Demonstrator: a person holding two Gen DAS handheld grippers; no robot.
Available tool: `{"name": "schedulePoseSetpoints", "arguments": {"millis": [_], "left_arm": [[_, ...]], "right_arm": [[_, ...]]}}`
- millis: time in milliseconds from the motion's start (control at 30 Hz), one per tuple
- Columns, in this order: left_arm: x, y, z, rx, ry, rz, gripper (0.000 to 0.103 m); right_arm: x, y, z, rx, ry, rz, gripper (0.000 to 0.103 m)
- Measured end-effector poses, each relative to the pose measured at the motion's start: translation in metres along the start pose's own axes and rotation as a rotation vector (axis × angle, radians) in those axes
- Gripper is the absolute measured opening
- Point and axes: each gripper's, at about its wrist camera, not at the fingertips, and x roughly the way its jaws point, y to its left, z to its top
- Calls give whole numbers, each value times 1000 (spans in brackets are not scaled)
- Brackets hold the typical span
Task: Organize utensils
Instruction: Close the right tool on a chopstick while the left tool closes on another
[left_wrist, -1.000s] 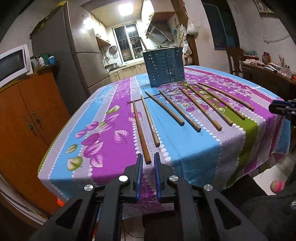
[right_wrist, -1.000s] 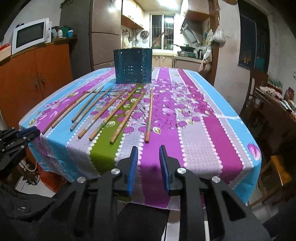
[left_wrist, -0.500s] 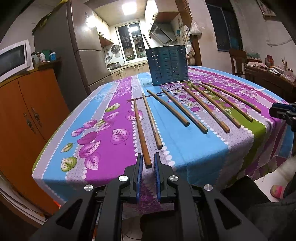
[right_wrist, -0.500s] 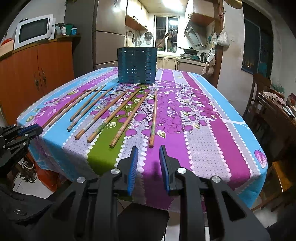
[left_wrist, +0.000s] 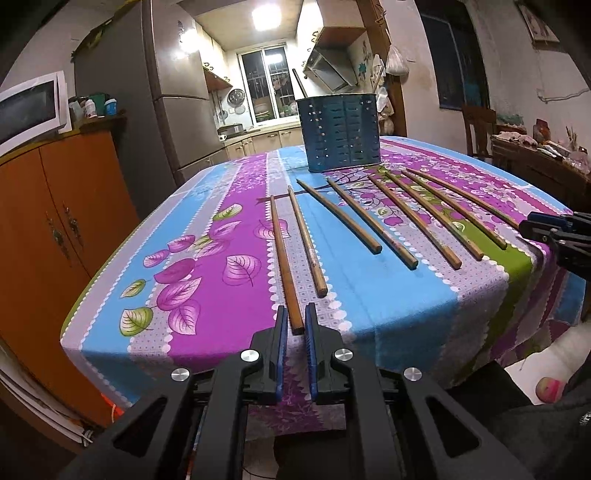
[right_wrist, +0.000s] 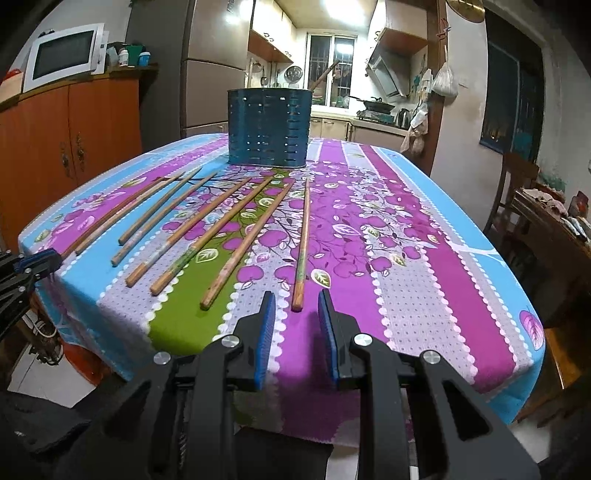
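Note:
Several wooden chopsticks lie in a fan on the flowered tablecloth (left_wrist: 369, 295), in front of a blue perforated utensil holder (left_wrist: 341, 133) (right_wrist: 267, 127). My left gripper (left_wrist: 295, 314) sits at the table's near edge. Its jaws are closing, and a narrow gap still shows on each side of the near end of the leftmost chopstick (left_wrist: 286, 273) between them. My right gripper (right_wrist: 296, 295) is open, with the near end of the rightmost chopstick (right_wrist: 303, 243) just between its fingertips, touching neither. Each view catches the other gripper at its edge: the right gripper (left_wrist: 546, 229) and the left gripper (right_wrist: 37, 262).
An orange wooden cabinet (left_wrist: 55, 221) with a microwave (right_wrist: 62, 55) on top stands left of the table. A grey fridge (left_wrist: 159, 110) is behind it. A wooden chair and a cluttered side table (right_wrist: 554, 221) stand to the right. One utensil handle sticks up from the holder.
Both grippers have crept forward toward the table. The leftmost chopstick's end now lies between the left fingertips, and the rightmost chopstick's end has come up to the right fingertips.

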Motion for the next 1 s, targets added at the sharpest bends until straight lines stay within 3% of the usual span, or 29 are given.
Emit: {"name": "schedulePoseSetpoints", "arguments": {"millis": [100,367,1000], "left_arm": [[0,0,0,-1,1,-1,11],[2,-3,0,-6,1,7,11],[0,8,-2,-54,-3,-31,8]], "right_arm": [[3,-2,-1,5,-11,0,22],[6,-1,-2,20,-26,17,6],[6,-4,0,85,-14,8,5]]}}
